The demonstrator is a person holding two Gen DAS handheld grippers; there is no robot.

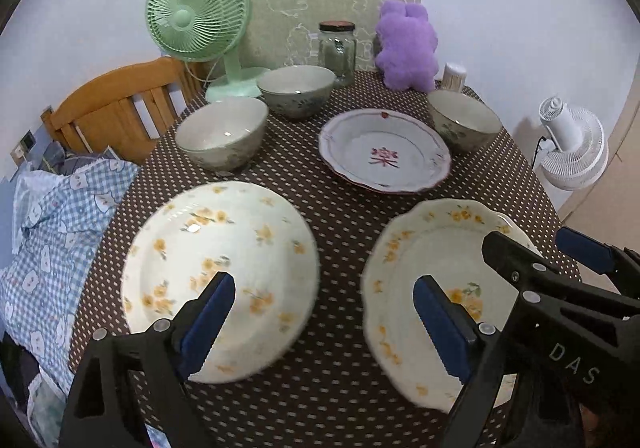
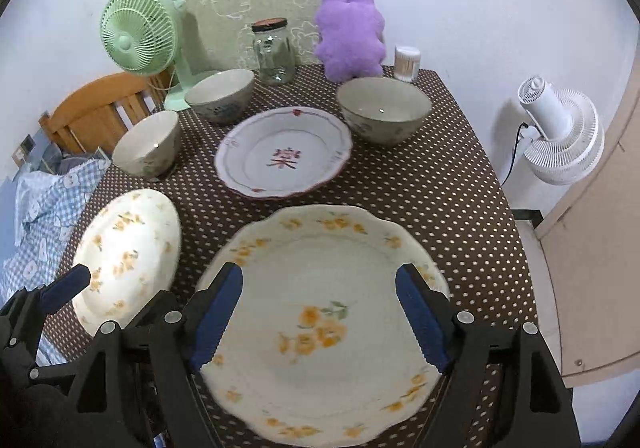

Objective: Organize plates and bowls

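Observation:
Two cream plates with yellow flowers lie at the table's near side: a round one [image 1: 224, 272] [image 2: 128, 252] on the left and a scalloped one [image 1: 432, 288] [image 2: 324, 320] on the right. A white plate with a red character [image 1: 384, 152] [image 2: 284, 152] lies in the middle. Three grey-green bowls stand behind: left [image 1: 222, 132] [image 2: 146, 144], back [image 1: 296, 88] [image 2: 220, 94], right [image 1: 464, 120] [image 2: 384, 114]. My left gripper [image 1: 324, 324] is open above the gap between the flowered plates. My right gripper [image 2: 320, 320] is open above the scalloped plate; it also shows in the left wrist view [image 1: 552, 252].
The table has a brown dotted cloth [image 1: 344, 208]. At its back stand a green fan [image 1: 192, 12], a glass jar [image 1: 337, 48], a purple plush toy [image 1: 406, 44] and a toothpick holder [image 1: 454, 76]. A wooden chair [image 1: 120, 104] and checked fabric [image 1: 52, 240] are left; a white fan [image 1: 572, 144] is right.

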